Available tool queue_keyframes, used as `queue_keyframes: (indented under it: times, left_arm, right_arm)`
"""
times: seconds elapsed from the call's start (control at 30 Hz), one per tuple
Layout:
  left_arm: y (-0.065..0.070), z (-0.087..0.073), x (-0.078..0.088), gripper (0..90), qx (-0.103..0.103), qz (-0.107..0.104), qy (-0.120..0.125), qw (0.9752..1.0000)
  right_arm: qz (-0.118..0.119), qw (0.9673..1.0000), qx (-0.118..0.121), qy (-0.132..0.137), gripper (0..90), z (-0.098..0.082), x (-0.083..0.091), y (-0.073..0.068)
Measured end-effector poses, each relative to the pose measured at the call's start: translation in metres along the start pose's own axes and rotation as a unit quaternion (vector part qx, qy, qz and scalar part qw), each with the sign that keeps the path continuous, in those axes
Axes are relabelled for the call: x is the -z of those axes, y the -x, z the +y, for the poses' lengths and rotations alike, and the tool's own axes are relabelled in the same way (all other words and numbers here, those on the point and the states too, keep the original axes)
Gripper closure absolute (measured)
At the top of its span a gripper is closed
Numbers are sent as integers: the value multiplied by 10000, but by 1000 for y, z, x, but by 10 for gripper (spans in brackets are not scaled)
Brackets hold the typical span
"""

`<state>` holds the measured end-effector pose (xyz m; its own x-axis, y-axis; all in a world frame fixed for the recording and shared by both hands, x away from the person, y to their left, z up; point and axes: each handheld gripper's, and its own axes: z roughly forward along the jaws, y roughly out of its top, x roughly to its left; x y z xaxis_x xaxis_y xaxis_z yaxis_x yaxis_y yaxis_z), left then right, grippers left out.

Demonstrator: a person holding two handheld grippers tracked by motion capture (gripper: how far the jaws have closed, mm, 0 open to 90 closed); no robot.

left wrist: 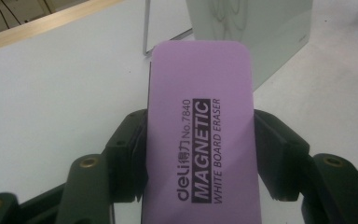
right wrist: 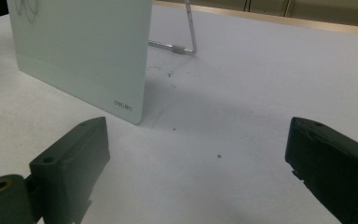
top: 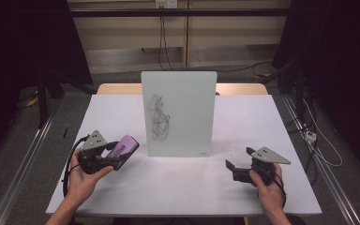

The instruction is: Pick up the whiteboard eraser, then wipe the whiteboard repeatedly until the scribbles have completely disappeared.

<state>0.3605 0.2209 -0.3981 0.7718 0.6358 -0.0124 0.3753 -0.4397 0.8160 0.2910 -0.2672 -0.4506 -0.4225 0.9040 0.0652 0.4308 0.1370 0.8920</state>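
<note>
Eraser (left wrist: 200, 135), purple, magnetic whiteboard type, clamped lengthwise between the left gripper's (top: 104, 158) fingers (left wrist: 128, 154), its far end jutting beyond them toward the scribbled whiteboard (top: 180, 110); right gripper (right wrist: 196, 158) fingers (right wrist: 72, 156) spread wide, nothing between them, above the white table (top: 178, 183).

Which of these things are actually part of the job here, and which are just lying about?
In use:
- purple eraser, clamped in the left gripper
- scribbled whiteboard
- right gripper, jaws apart, nothing between them

Lying about:
- cables on the floor
- wall socket

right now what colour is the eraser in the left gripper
Purple eraser with black lettering, best in the left gripper view.
</note>
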Motion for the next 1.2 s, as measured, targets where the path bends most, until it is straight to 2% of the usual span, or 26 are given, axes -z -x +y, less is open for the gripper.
queue_keyframes:
  times: [0.3, 0.43, 0.63, 0.8, 1.2]
  left_arm:
    - [2, 9, 1, 410, -84, -84, 160, 9998]
    - [5, 15, 3, 410, -207, -107, 253, 9994]
    - [15, 28, 5, 410, -460, -271, 338, 9980]
    - [20, 40, 4, 410, -640, -272, 372, 9969]
    - [28, 66, -5, 410, -819, -331, 461, 9950]
  right_arm:
    - [-15, 10000, -47, -29, 69, 1, -5, 1]
    - [-17, 10000, -25, -29, 69, 1, -5, 0]
    - [-4, 10000, 10, -4, 69, 0, 0, 0]
    - [24, 10000, 18, -2, 67, -1, 0, 0]
    - [35, 10000, 21, -10, 68, 0, -1, 0]
